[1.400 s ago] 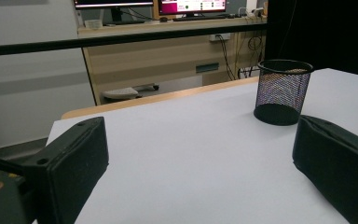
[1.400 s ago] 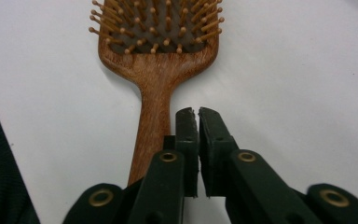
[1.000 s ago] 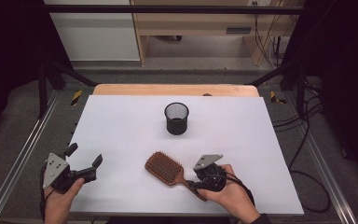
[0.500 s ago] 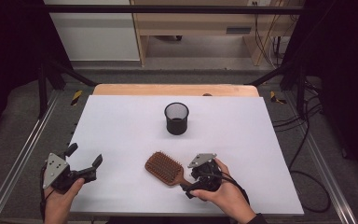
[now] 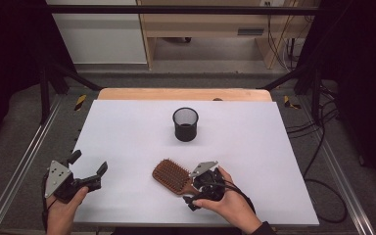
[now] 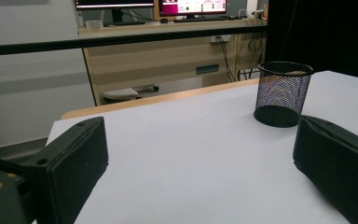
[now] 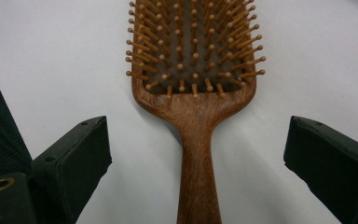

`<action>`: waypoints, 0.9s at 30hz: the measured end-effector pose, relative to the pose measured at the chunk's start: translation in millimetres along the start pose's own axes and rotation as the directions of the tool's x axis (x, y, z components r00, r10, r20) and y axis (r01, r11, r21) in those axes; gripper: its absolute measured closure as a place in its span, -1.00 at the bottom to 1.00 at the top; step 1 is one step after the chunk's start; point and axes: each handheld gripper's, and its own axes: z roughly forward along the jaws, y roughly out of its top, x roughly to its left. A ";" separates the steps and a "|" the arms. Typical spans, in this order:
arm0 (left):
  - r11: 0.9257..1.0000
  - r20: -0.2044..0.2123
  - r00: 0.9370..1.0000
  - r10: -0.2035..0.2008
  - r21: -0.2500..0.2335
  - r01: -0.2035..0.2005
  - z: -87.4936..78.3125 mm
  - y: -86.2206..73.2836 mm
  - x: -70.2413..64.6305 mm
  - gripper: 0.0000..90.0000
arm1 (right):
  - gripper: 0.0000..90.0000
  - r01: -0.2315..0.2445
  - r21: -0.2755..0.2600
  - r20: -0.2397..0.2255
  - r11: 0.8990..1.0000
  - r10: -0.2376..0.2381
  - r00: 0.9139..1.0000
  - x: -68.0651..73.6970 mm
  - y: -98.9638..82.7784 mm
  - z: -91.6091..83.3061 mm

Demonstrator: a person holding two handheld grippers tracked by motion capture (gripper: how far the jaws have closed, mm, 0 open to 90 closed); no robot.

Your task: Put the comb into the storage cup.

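My right gripper (image 5: 196, 188) has just been opening; its jaws stand released either side of the wooden hairbrush (image 5: 172, 175) handle, not touching it. Brush lies bristles up near the table's (image 5: 254, 142) front edge, right of centre. Left gripper (image 5: 87, 169) spread wide, empty, at the front left corner. Mesh cup (image 5: 185, 124) upright mid-table, well apart.

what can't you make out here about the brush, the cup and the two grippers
- Hairbrush: the right gripper view's edges cut off its head top and handle end; in the high view the right gripper and hand cover the handle.
- Mesh cup: its inside is too dark and small in the high view; the left gripper view looks from the side.
- Left gripper: the hand hides its rear body in the high view.
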 end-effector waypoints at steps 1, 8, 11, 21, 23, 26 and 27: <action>1.000 0.000 1.000 0.000 0.000 0.000 0.0 0.0 0.0 -0.92 | -0.84 0.000 0.000 0.000 1.000 0.000 1.000 0.0 0.0 0.0; 1.000 0.001 1.000 0.001 0.001 -0.001 0.2 0.0 -0.2 -0.93 | -0.84 0.005 0.027 -0.013 1.000 -0.004 1.000 2.2 -0.7 6.7; 1.000 0.001 1.000 0.001 0.000 -0.001 0.2 0.0 -0.2 -0.93 | -0.84 0.004 0.038 -0.017 0.999 -0.003 1.000 2.9 -1.0 8.6; 1.000 0.002 1.000 0.002 -0.002 -0.002 0.0 0.1 -0.2 -0.93 | -0.83 0.010 0.070 -0.020 0.997 -0.009 1.000 4.8 -3.0 15.0; 1.000 0.002 1.000 0.001 -0.001 -0.001 0.0 0.1 -0.2 -0.93 | -0.83 0.016 0.073 -0.022 0.997 -0.014 1.000 4.5 -3.4 16.1; 1.000 0.003 1.000 0.001 -0.001 -0.001 0.0 0.1 -0.1 -0.93 | -0.82 0.009 0.079 -0.017 0.997 -0.008 1.000 4.6 -3.8 16.8; 1.000 0.002 1.000 0.001 -0.001 -0.001 0.0 0.1 -0.2 -0.93 | -0.82 0.013 0.080 -0.017 0.997 -0.011 1.000 4.3 -3.8 16.9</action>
